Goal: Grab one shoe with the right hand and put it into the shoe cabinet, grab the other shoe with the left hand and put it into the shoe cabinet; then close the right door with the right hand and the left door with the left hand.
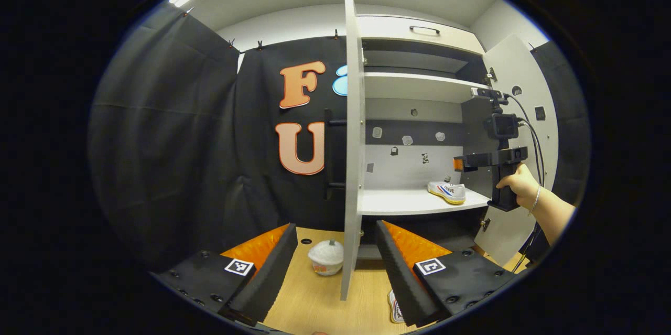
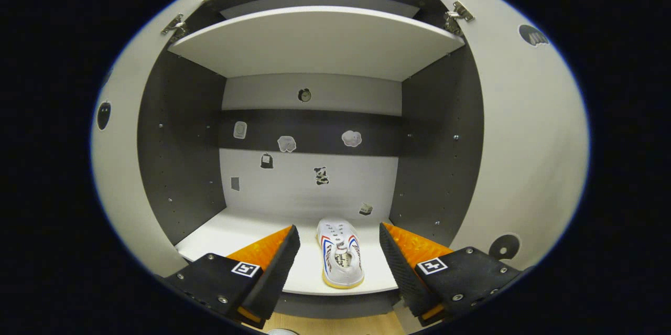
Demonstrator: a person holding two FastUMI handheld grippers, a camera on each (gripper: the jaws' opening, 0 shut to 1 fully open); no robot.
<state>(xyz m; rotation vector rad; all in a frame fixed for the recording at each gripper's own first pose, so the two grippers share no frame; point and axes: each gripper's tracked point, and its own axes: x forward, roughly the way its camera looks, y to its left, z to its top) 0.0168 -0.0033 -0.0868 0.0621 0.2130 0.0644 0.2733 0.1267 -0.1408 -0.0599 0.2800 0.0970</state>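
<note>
The first sneaker (image 2: 339, 254) sits on the lower shelf (image 2: 246, 230) of the shoe cabinet (image 2: 320, 41), between my right gripper (image 2: 338, 264) fingers but untouched by them; they stand spread wide. In the right gripper view its long axis runs front to back, heel toward me at the shelf's edge, toe toward the back wall. My worry is that heel: it lies so near the lip that a careless brush from the second shoe, or from the closing door, could tip it out.

The second sneaker (image 1: 396, 308) lies on the wooden floor (image 1: 320, 298), mostly hidden behind my left gripper (image 1: 335, 264), so I cannot tell which way it points. Those fingers are parted too, holding nothing. The left door (image 1: 354, 141) stands edge-on directly ahead, with a small white pot (image 1: 326, 257) beside its foot; I could clip either when reaching down.
</note>
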